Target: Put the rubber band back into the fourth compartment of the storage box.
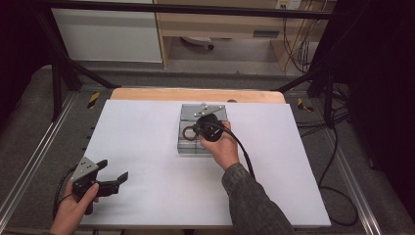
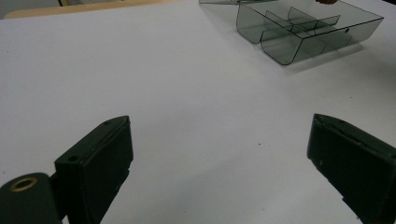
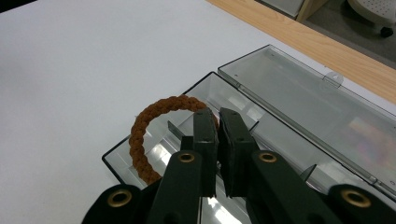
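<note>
A brown braided ring (image 3: 139,133) hangs over the left end of a clear, divided plastic box (image 3: 275,137) whose lid (image 3: 299,88) lies open behind it. My right gripper (image 3: 218,114) is shut on the ring's right side, and the rest of the loop sticks out to the left of the jaws. From above, the right gripper (image 1: 198,129) and ring (image 1: 188,132) sit over the box (image 1: 187,147) at the table's middle back. At the front left corner my left gripper (image 1: 113,169) stands open and holds nothing. Its jaws (image 2: 219,123) stand wide over bare white table, with the box (image 2: 299,44) far off.
The white table top (image 1: 147,147) has a wooden strip (image 1: 195,94) along its far edge. A black cable (image 1: 244,152) trails from the right gripper along the forearm. Dark frame posts and floor cables stand beyond the table's sides.
</note>
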The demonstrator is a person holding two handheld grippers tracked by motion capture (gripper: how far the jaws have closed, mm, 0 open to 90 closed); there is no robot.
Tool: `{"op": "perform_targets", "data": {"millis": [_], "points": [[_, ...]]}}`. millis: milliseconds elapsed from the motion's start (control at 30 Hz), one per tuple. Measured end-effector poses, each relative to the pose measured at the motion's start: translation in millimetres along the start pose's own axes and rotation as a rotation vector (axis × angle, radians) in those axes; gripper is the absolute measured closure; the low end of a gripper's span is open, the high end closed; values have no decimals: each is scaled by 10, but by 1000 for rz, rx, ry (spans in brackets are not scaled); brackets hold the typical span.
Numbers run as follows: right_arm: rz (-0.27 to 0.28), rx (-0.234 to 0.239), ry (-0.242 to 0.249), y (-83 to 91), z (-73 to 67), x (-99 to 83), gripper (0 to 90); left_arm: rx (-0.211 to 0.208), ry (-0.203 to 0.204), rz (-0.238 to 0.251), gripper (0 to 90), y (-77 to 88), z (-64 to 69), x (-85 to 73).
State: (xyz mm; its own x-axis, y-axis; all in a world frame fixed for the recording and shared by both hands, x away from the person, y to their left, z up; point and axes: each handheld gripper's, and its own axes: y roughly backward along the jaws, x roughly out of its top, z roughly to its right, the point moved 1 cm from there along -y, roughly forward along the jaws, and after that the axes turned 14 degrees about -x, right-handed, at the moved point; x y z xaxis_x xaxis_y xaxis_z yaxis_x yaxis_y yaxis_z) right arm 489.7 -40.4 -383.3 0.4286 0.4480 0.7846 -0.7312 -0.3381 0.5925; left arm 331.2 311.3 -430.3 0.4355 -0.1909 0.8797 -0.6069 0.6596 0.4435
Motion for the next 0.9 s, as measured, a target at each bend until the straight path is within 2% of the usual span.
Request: {"op": "perform_targets", "data": {"millis": [467, 900], "points": [[-20, 13, 20, -51, -50, -20, 859, -1, 0, 0, 67, 2, -3, 0], [-44, 4, 44, -86, -77, -47, 857, 0, 0, 0, 67, 5, -6, 0]]}}
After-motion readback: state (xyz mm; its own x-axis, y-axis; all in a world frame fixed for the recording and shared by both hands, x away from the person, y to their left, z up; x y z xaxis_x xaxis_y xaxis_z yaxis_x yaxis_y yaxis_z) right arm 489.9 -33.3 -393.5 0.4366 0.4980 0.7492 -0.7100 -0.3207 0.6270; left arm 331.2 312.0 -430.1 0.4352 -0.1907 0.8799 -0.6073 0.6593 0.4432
